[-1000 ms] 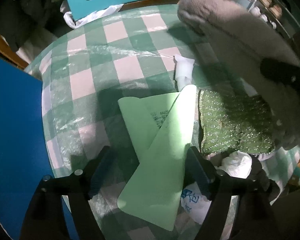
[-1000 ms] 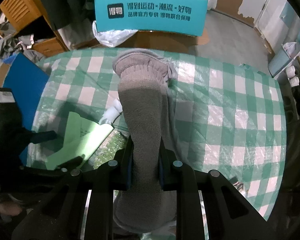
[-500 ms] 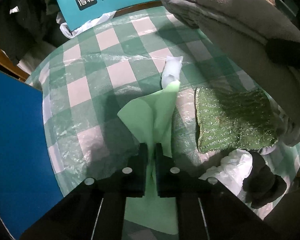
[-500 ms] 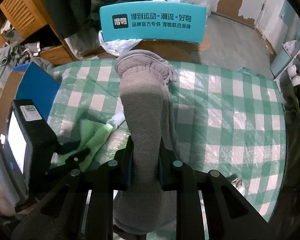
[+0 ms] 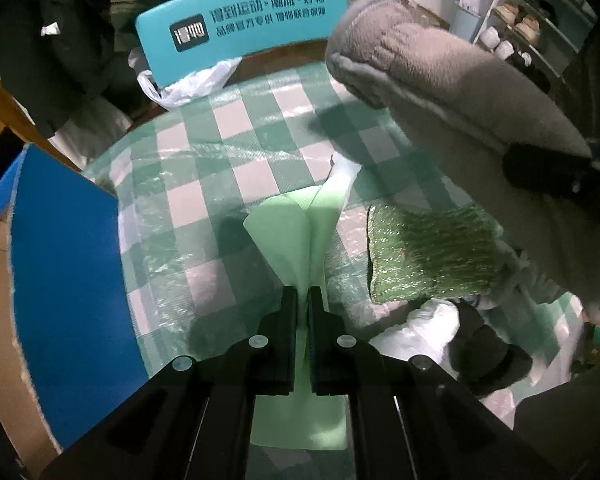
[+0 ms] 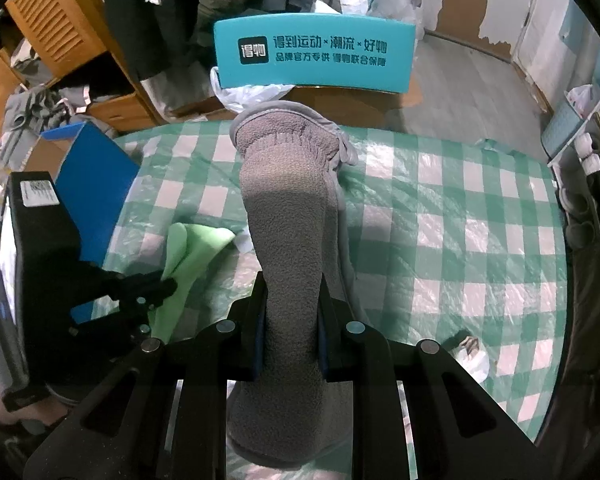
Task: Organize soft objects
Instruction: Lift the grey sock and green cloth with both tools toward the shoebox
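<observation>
My left gripper [image 5: 302, 294] is shut on a light green soft sheet [image 5: 288, 240] and holds it lifted above the checkered table [image 5: 204, 200]; it also shows in the right wrist view [image 6: 192, 252]. My right gripper [image 6: 291, 280] is shut on a grey fleece sock-like piece [image 6: 288, 200], held up over the table; the fleece fills the upper right of the left wrist view [image 5: 452, 96]. A green bubble-wrap pad [image 5: 428, 256] lies on the table right of the sheet.
A blue box flap [image 5: 64, 280] stands at the table's left edge. A teal sign board [image 6: 312, 56] stands behind the table. White plastic bags [image 5: 416, 328] and a dark object [image 5: 484, 352] lie near the front right. A small white bundle [image 6: 474, 356] lies on the table's right side.
My left gripper closed on the green sheet and raised it off the table, folding it. My right gripper kept hold of the grey fleece and rose slightly.
</observation>
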